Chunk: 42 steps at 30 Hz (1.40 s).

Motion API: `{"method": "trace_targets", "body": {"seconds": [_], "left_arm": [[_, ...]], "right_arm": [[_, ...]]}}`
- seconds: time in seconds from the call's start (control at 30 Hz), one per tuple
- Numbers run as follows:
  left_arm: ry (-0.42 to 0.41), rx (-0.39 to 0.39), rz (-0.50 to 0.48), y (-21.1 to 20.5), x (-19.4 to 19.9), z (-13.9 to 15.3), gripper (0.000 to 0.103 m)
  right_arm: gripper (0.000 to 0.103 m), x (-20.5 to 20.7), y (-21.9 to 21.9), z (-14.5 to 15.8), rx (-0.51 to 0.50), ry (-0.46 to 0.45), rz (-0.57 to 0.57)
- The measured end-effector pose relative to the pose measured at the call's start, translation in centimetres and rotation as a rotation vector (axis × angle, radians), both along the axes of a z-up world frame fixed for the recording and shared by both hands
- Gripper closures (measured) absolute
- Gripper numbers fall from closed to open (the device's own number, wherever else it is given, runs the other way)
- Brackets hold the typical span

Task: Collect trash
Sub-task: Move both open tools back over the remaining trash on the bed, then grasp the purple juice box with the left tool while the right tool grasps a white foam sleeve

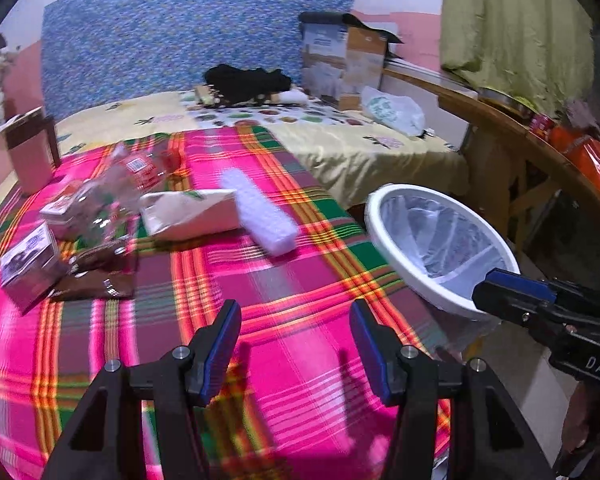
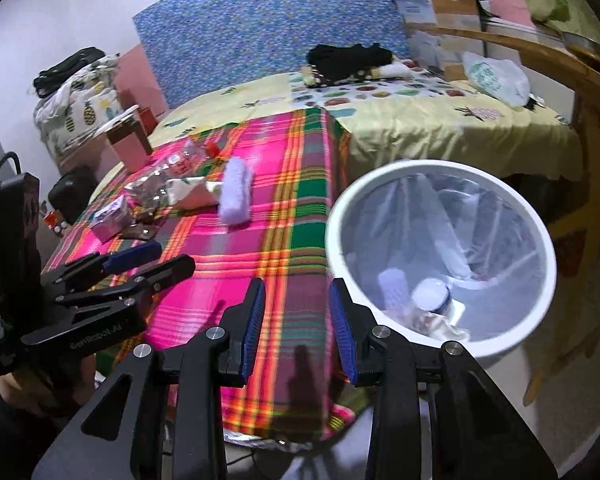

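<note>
Here, both tools are hovering empty over the plaid cloth [image 1: 300,320] — the left tool [image 1: 296,344] gaping wide, the right tool [image 2: 298,328] spread narrower. Trash (a white foam roll [image 1: 260,216], a paper bag [image 1: 188,216], small boxes [image 1: 28,264]) is lying at centre left; the lined white bin [image 2: 440,248] is standing at lower right.

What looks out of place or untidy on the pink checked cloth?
Litter lies scattered at its far left end: a white foam roll lying askew against a white paper packet, a crumpled clear plastic bottle and small cartons. None is yet in the white lined bin.
</note>
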<state>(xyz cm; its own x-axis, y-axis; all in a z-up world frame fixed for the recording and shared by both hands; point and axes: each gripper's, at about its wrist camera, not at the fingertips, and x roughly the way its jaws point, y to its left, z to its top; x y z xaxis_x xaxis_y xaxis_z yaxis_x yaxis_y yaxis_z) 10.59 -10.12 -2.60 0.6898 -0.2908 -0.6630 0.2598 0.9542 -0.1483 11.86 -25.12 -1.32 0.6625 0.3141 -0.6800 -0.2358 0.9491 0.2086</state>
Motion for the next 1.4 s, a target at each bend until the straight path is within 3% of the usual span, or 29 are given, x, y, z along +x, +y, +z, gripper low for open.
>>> {"method": "trace_targets", "body": {"seconds": [0.7,0.73,0.83,1.4], "left_arm": [[-0.011,0.035,0.151,7.0,-1.4,0.3,0.047],[-0.008,0.033,0.155,7.4,-1.3,0.3,0.047],[-0.002,0.033,0.17,8.5,-1.0,0.4,0.047],[-0.033,0.034,0.273,15.8,1.7,1.6,0.047]], "right_arm": [[0.069,1.0,5.3,0.5,-0.008,-0.021,0.136],[0.067,1.2,5.5,0.5,-0.006,-0.022,0.14],[0.048,1.8,6.1,0.5,-0.003,-0.023,0.15],[0.047,6.1,7.3,-0.9,-0.037,0.041,0.122]]}}
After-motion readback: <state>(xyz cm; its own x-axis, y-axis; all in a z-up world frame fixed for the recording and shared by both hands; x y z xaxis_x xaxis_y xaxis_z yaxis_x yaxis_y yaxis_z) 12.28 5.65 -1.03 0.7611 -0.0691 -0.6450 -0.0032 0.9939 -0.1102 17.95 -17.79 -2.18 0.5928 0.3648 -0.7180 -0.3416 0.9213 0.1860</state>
